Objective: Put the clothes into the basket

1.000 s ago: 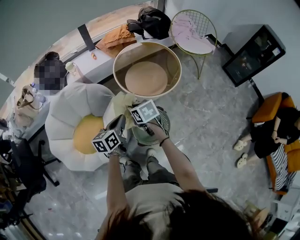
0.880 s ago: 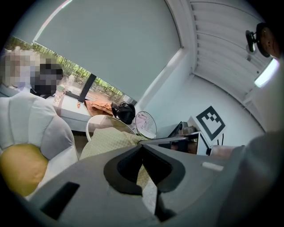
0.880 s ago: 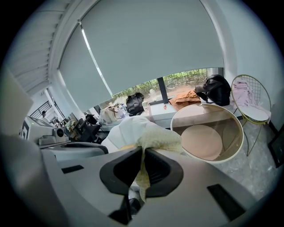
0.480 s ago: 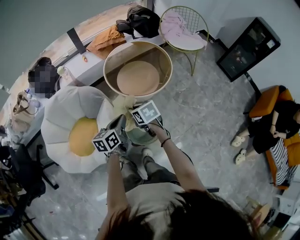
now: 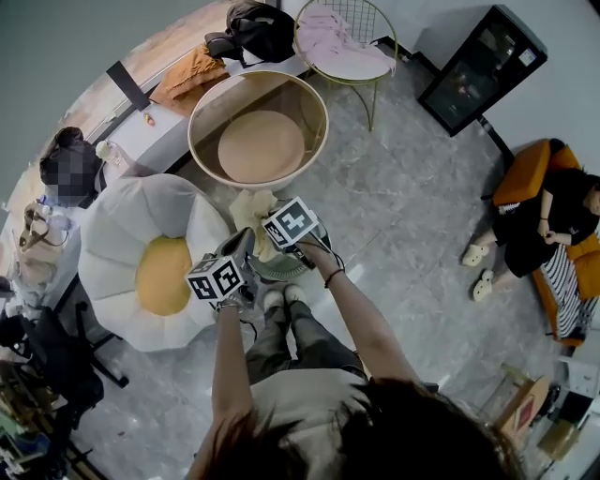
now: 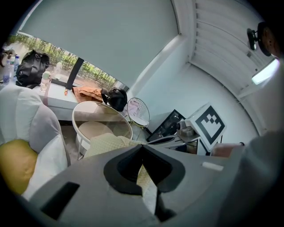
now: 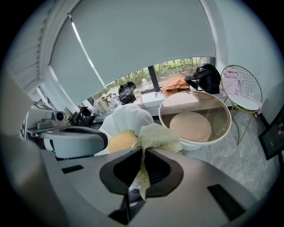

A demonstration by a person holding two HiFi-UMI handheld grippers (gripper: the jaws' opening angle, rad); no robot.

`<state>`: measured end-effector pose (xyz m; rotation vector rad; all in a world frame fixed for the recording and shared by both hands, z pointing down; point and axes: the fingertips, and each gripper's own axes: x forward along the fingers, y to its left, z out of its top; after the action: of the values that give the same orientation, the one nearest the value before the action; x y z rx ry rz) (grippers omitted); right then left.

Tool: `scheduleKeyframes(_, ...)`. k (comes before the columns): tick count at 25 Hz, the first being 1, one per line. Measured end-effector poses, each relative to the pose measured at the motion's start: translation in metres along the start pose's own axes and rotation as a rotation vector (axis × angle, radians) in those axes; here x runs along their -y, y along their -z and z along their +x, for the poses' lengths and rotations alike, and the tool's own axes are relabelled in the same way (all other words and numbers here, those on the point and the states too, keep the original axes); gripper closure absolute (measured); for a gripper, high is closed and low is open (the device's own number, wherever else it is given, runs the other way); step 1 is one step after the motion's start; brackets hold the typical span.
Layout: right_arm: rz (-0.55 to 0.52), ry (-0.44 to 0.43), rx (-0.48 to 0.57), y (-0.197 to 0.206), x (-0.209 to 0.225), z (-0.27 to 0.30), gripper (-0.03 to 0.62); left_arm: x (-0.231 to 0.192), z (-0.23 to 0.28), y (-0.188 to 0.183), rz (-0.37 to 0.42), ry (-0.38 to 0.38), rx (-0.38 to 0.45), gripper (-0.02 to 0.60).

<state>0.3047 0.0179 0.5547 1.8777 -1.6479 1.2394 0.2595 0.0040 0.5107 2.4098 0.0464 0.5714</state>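
A pale yellow garment [image 5: 251, 212] hangs between both grippers in front of the person. My left gripper [image 5: 238, 249] is shut on one edge of it, and the cloth [image 6: 111, 144] bunches out past the closed jaws [image 6: 142, 150]. My right gripper [image 5: 266, 231] is shut on another edge, with cloth [image 7: 159, 136] spilling forward over its jaws [image 7: 143, 151]. A round grey wire basket [image 5: 286, 269] stands on the floor right under the right gripper, by the person's feet. Its inside is mostly hidden by the grippers.
A round glass-topped table [image 5: 258, 127] stands just beyond the garment. A white flower-shaped cushion with a yellow centre [image 5: 159, 272] lies to the left. Farther off are a wire chair with pink clothes [image 5: 342, 42], an orange garment [image 5: 192, 70], a black bag [image 5: 253, 28] and a seated person [image 5: 553, 216].
Both grippers have carried the yellow garment back from the round table and a little lower, staying over the basket. Both jaws have stayed closed on the cloth.
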Motion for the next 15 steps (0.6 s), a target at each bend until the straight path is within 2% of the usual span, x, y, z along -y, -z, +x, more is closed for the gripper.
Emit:
scheduleKeyframes(3, -0.004, 0.018, -0.038, 0.009, 0.010, 0.007, 0.572, 0.000, 0.008, 0.007, 0.017, 0.014, -0.044, 0.571)
scheduleKeyframes(9, 0.055, 0.044, -0.080, 0.032, 0.024, 0.023, 0.572, -0.008, 0.020, 0.030, 0.026, 0.032, -0.130, 0.571)
scheduleKeyframes(15, 0.103, 0.054, -0.088, 0.048, 0.034, 0.035, 0.572, -0.015, 0.033, 0.042, 0.037, 0.039, -0.177, 0.571)
